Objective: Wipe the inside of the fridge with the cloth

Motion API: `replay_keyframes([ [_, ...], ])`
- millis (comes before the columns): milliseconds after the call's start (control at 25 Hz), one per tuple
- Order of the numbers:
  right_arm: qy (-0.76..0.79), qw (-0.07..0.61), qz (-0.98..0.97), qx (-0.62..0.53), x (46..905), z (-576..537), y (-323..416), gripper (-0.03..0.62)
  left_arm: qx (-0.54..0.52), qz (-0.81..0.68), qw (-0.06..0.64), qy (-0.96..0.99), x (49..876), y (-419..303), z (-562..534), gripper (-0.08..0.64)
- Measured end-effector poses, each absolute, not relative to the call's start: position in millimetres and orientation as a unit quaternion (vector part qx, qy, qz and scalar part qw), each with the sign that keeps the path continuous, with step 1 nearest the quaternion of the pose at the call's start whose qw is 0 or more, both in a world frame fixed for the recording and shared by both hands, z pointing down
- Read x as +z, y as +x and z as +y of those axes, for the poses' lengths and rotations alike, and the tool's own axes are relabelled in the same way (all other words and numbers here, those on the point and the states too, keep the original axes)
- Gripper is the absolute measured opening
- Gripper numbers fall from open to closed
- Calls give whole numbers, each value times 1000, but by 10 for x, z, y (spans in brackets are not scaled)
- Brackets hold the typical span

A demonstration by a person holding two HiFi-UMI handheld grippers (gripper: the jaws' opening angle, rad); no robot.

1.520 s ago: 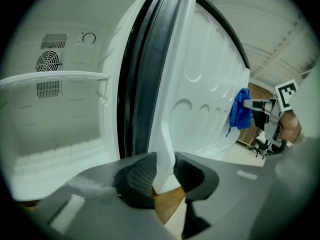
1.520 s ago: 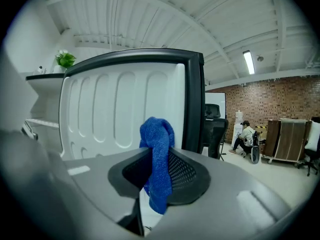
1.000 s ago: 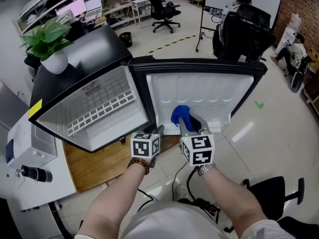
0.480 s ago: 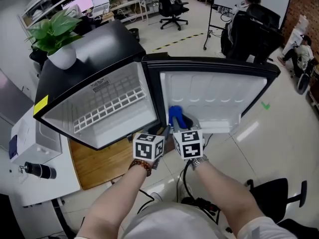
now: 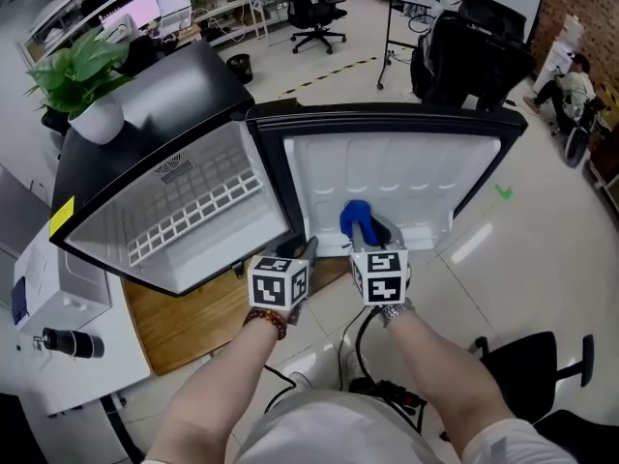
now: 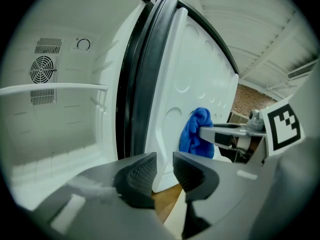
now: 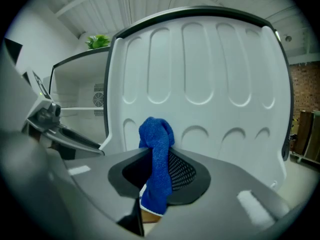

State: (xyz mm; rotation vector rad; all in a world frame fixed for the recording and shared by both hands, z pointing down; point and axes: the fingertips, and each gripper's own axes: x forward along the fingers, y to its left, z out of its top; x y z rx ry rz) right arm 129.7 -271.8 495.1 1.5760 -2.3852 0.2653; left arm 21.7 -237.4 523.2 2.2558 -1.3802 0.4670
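- Fridge (image 5: 193, 90): a small black unit with a white interior, standing with its door swung fully open. One wire shelf (image 5: 193, 216) is in place inside, and a fan grille shows on the back wall.
- Door (image 5: 406, 172): the white inner liner, moulded with arched recesses, faces me. A dark seal runs around its rim.
- Wooden board (image 5: 193, 317): it lies on the floor under the front of the fridge and reaches below the hinge edge of the door.
- Plant (image 5: 73, 71): leafy, in a white pot, standing on top of the fridge at its far left corner.
- My left gripper (image 6: 165, 171): it is held low, near the hinge side of the door. Its jaws have just been closing and now stand a narrow gap apart. Nothing is between the pads; only the bottom edge of the door and the board show beyond them.
- My right gripper (image 7: 160, 166): just beside the left one, pointed at the lower part of the liner. Its jaws are clamped on the cloth.
- Cloth (image 5: 354, 215): blue and bunched. One end hangs below the right jaws, and the wad above them sits against the lower liner, toward the hinge. It appears to touch, though I cannot confirm contact.
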Motion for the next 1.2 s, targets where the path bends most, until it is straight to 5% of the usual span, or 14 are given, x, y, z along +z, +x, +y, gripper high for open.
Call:
replay_keyframes([
  [1200, 662, 152, -729, 84, 4935, -2849, 3142, 78, 169, -539, 221, 795, 5253, 197, -2408, 81],
])
